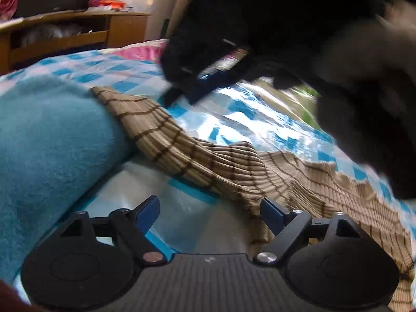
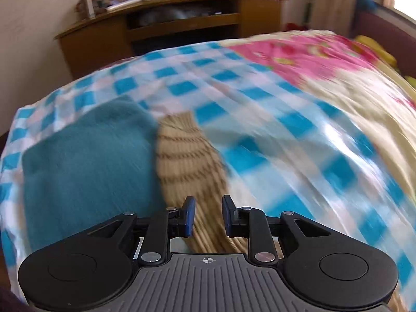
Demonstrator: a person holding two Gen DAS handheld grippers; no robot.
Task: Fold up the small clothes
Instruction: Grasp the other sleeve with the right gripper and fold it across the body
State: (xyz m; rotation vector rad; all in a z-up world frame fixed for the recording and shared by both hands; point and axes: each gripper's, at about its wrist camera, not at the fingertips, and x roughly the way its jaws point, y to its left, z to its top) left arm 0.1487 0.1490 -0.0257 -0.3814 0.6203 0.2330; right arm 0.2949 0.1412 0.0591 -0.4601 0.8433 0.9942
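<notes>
The left gripper (image 1: 209, 214) occupies the lower centre of the left wrist view with its jaws spread wide and nothing between them; its right fingertip (image 1: 271, 212) lies at the edge of the tan ribbed garment (image 1: 208, 161), though contact cannot be confirmed. This garment, marked with thin brown stripes, runs diagonally from the upper left toward the lower right of that view, lying crumpled on the blue-and-white checked bedsheet (image 1: 260, 119). Its upper end is tucked beside a teal fleece cloth (image 1: 52, 140), which fills the left side of the frame. The right gripper (image 2: 206, 215) appears in the lower centre of the right wrist view with its jaws partly apart and the pads gripping nothing; the tan garment lies below the gap. In the left wrist view the same gripper shows as a dark, blurred shape in the upper centre, above the sheet. A pink floral cover (image 2: 299, 54) lies in the upper right of the right wrist view. A wooden cabinet (image 2: 166, 23) stands along the top of that view, beyond the bed.
</notes>
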